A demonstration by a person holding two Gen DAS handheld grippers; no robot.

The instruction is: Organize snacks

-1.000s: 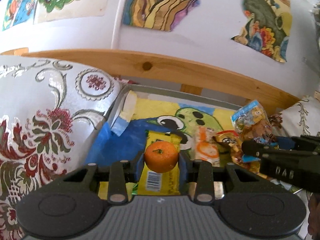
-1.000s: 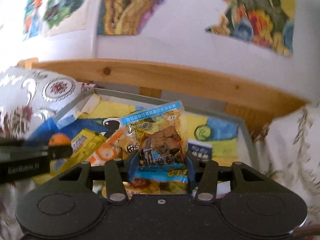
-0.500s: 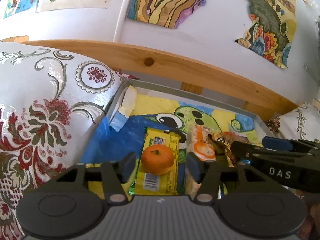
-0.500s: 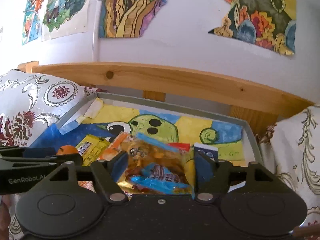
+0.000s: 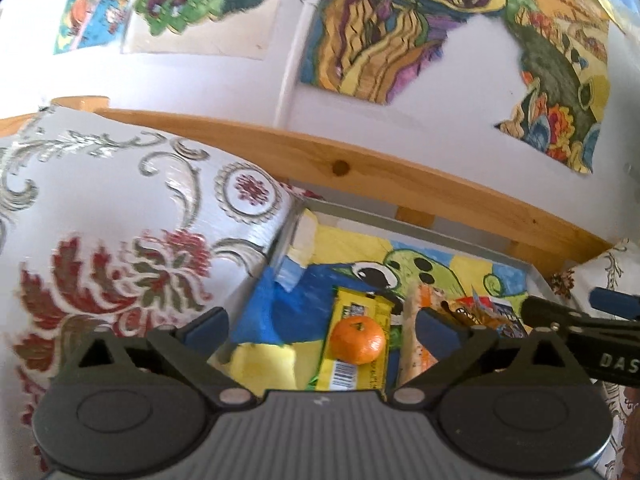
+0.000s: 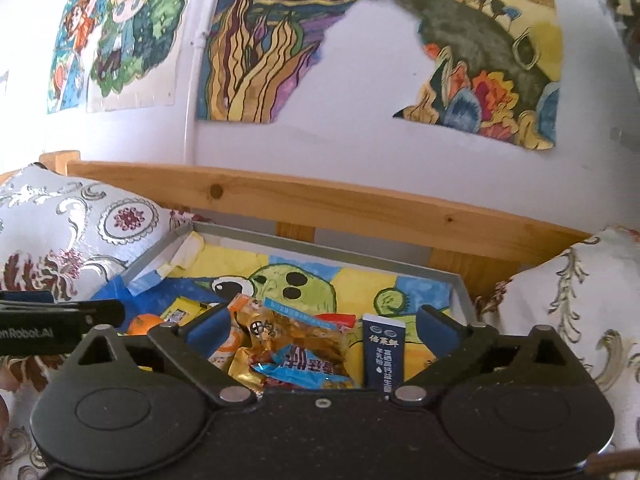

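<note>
A grey tray (image 5: pixel 400 222) with a painted cartoon liner holds the snacks. In the left wrist view a small orange (image 5: pixel 357 339) rests on a yellow packet (image 5: pixel 352 344) in the tray, and my left gripper (image 5: pixel 320 326) stands open above it, holding nothing. In the right wrist view my right gripper (image 6: pixel 322 326) is open over a blue and gold snack bag (image 6: pixel 296 354) that lies on the pile. A dark blue stick packet (image 6: pixel 382 354) lies beside the bag. The orange (image 6: pixel 144 323) shows at the left, next to the left gripper's finger.
Patterned cushions (image 5: pixel 120 232) (image 6: pixel 568 312) flank the tray on both sides. A wooden rail (image 6: pixel 320 204) runs behind it, under a white wall with colourful paintings (image 6: pixel 272 40). An orange and white packet (image 5: pixel 412 336) lies right of the yellow one.
Both grippers opened: the left let go of the orange onto the yellow packet, the right dropped the snack bag onto the pile. Both have since drawn back and up.
</note>
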